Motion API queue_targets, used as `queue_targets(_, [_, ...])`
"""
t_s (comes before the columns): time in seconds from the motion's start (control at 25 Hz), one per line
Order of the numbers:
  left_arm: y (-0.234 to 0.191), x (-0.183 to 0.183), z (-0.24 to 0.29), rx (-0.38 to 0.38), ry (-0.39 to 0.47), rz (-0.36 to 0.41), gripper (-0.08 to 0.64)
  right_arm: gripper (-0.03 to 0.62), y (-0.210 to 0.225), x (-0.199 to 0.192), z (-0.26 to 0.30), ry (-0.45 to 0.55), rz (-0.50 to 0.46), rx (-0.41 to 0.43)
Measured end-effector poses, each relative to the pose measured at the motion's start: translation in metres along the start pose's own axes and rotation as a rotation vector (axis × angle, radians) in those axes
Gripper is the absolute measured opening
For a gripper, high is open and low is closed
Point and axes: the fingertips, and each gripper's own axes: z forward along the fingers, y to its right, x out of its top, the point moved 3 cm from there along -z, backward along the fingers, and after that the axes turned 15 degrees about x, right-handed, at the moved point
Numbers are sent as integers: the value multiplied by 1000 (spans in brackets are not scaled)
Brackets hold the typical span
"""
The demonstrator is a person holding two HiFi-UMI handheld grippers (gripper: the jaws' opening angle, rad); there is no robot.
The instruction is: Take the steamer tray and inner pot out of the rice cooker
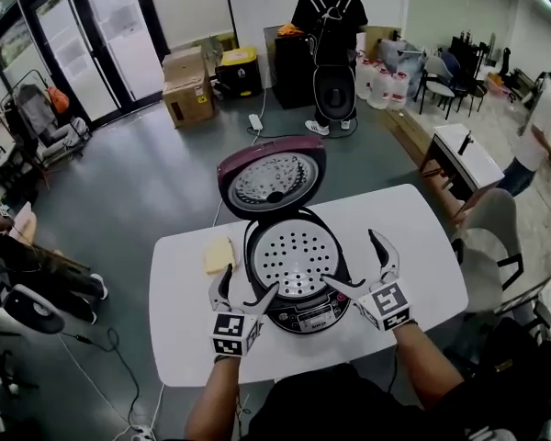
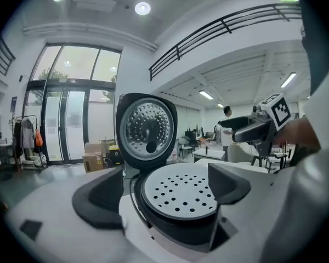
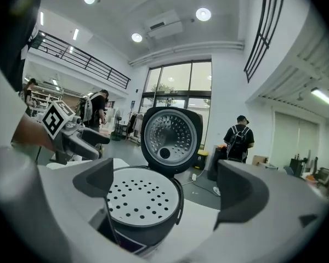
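The rice cooker (image 1: 303, 318) stands upright on the white worktop (image 1: 413, 246) with its control panel toward the person. Its lid (image 1: 271, 177) is hinged up at the far side. The round perforated steamer tray (image 1: 296, 257) lies level in its mouth. The left tool (image 1: 250, 278) and right tool (image 1: 350, 257) flank the cooker's near side, almost level, jaws spread and gripping nothing.

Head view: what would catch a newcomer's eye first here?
The rice cooker stands mid-way along the white table, its lid standing open and the perforated steamer tray sitting in its mouth. The left gripper and right gripper flank it, both open and empty.
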Motion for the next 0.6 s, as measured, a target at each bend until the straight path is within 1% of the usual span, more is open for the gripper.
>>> queue_targets(0.08, [0, -3, 15, 15, -27, 23, 471, 589, 12, -9, 12, -32, -12, 48])
queue_targets(0.2, [-3, -9, 36, 43, -64, 53, 457, 589, 23, -26, 33, -96, -56, 128])
queue_targets(0.32, [-8, -19, 55, 66, -122, 87, 433, 586, 32, -41, 56, -161, -99, 189])
queue_targets(0.48, [-9, -39, 78, 52, -242, 161, 420, 583, 42, -60, 84, -238, -104, 242])
queue_targets(0.6, [-8, -53, 93, 33, -320, 241, 402, 574, 49, -75, 104, -295, -98, 264])
